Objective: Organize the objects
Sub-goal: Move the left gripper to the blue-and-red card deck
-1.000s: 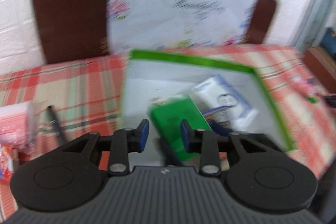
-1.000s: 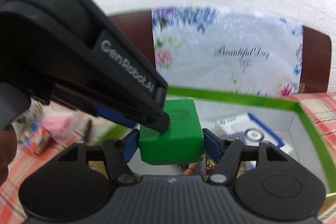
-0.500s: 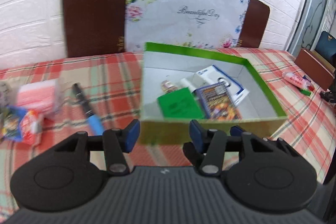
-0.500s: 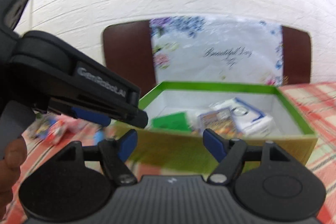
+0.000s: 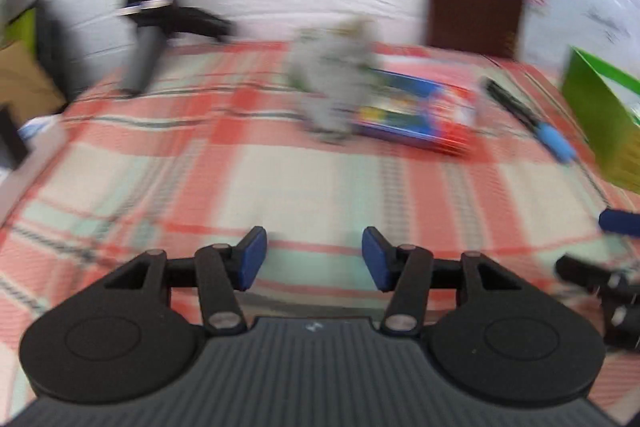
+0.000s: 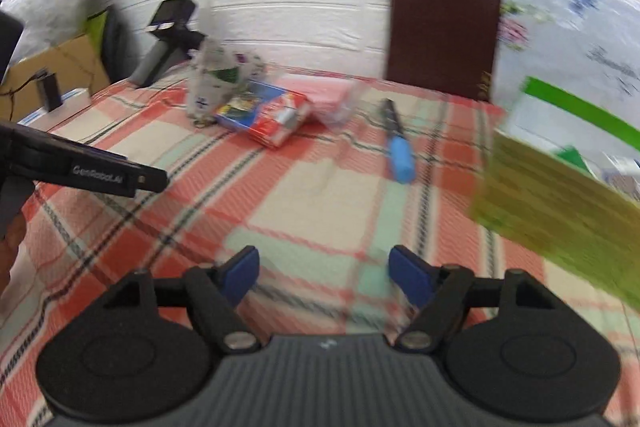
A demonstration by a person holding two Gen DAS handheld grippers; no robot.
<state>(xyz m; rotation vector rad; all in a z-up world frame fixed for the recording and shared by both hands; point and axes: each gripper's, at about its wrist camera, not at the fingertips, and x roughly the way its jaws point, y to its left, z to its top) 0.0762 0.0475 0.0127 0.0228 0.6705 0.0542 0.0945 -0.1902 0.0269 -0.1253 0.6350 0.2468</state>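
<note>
Green cardboard box [image 6: 560, 187] edges plaid cloth [image 6: 320, 195]; left gripper [image 5: 314, 259] and right gripper [image 6: 324, 273] gape, empty.

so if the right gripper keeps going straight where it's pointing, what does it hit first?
Likely bare tablecloth: the right gripper, jaws open and empty, points down at it. The blue-capped pen lies beyond, slightly right; depth is unclear.

Bright, even light; heavy motion blur

Both wrist cameras are looking down along their fingers, low over the plaid tablecloth [image 5: 320, 183], sharing the snack box [image 6: 264, 119] and pen [image 5: 528, 115].
</note>
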